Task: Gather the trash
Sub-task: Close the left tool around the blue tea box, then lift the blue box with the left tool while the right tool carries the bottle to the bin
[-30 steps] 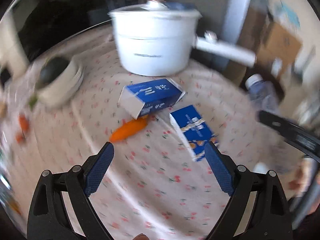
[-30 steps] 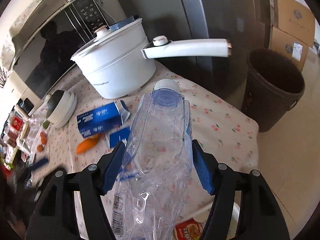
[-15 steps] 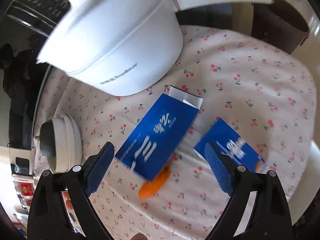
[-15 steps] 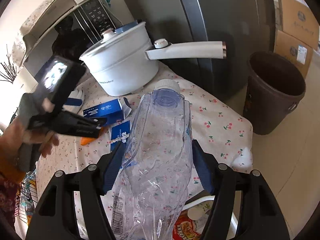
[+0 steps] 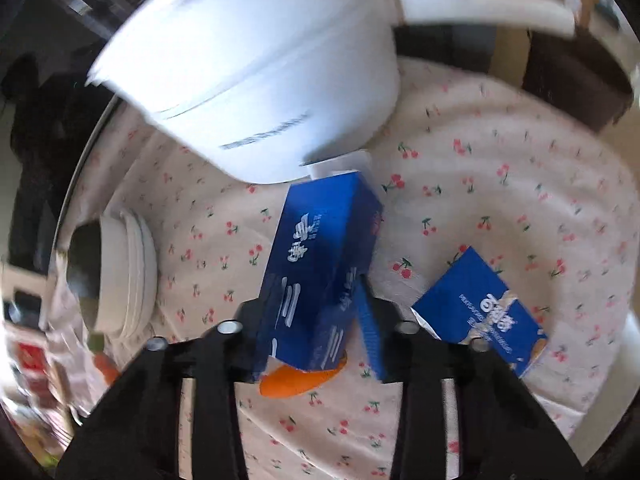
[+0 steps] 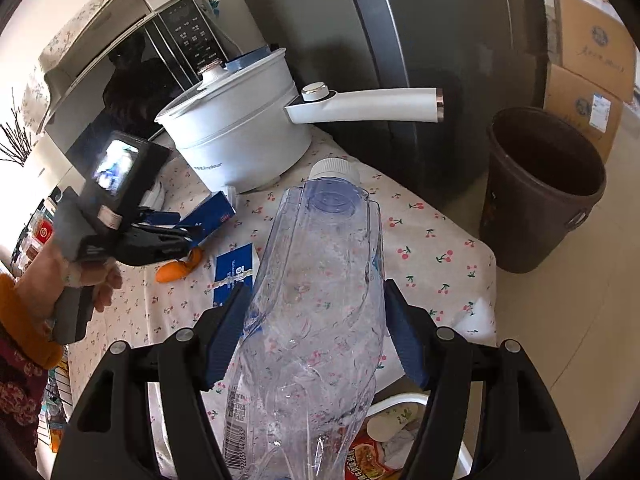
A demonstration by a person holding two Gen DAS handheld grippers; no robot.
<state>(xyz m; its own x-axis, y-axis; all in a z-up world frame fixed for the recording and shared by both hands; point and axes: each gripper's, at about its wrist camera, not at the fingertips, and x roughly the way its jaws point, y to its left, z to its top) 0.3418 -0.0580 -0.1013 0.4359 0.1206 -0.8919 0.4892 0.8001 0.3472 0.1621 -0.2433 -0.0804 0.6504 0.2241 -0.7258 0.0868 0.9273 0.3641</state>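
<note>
In the left wrist view a blue milk carton [image 5: 320, 248] lies on the cherry-print tablecloth [image 5: 500, 184]. My left gripper [image 5: 312, 312] has its jaws closing on the carton's near end, and both pads touch its sides. An orange peel [image 5: 296, 380] shows from under the carton. A flattened blue carton [image 5: 484, 312] lies to the right. In the right wrist view my right gripper [image 6: 316, 304] is shut on a crushed clear plastic bottle [image 6: 320, 280] with a white cap, held above the table's edge. The left gripper [image 6: 188, 236] appears there too, held by a hand [image 6: 80, 276].
A white pot [image 6: 240, 136] with a long handle stands at the back of the table. A brown bin [image 6: 544, 184] stands on the floor to the right. A white lidded dish [image 5: 120, 276] sits at the left. A white basket [image 6: 400, 404] with wrappers is below the bottle.
My left gripper came down over the blue milk carton and its jaws closed from wide open onto it. The right gripper kept still with the bottle.
</note>
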